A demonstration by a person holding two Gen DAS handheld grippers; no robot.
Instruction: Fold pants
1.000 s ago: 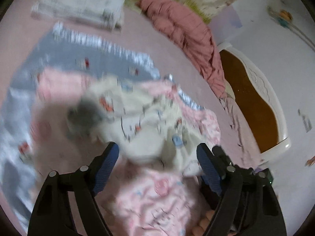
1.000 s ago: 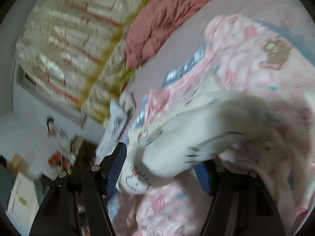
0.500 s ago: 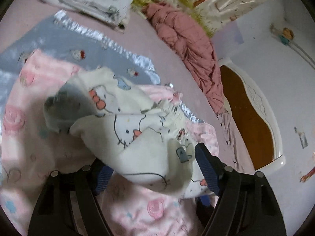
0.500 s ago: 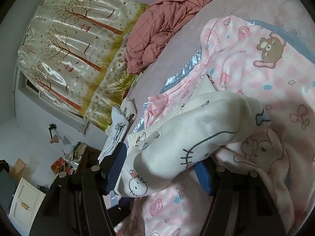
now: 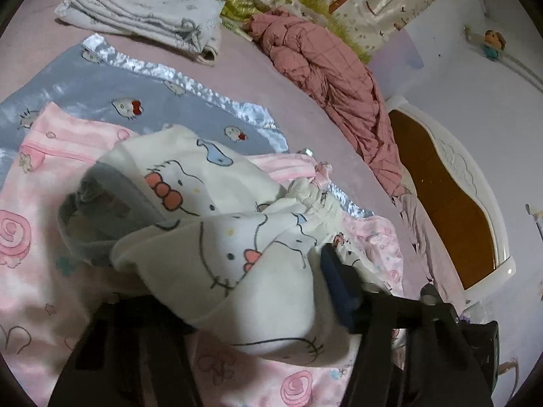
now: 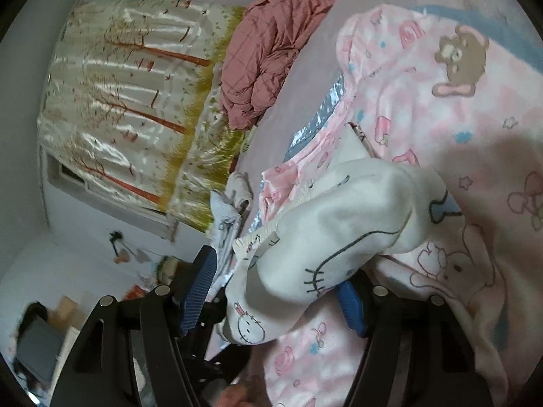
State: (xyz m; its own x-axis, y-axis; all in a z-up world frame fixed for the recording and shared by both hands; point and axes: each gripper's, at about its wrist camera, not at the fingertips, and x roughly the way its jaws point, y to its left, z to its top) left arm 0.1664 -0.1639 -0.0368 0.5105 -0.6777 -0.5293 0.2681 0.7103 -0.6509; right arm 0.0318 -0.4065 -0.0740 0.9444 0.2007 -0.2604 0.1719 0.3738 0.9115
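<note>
Cream cartoon-cat print pants (image 5: 217, 237), gray cuffs, bunched and crumpled, lying atop pink blanket (image 5: 30, 271)

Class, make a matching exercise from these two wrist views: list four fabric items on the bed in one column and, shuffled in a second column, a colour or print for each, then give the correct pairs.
Column 1
1. pants
2. quilt
3. blanket
4. curtain

Column 2
A. grey with shiny satin edge
B. tree print, cream and yellow
C. white with cat faces
D. dusty red, checked

Pairs: 1-C, 2-D, 3-A, 4-B

The pants lie between the jaws of both grippers, on a pink sheet.
</note>
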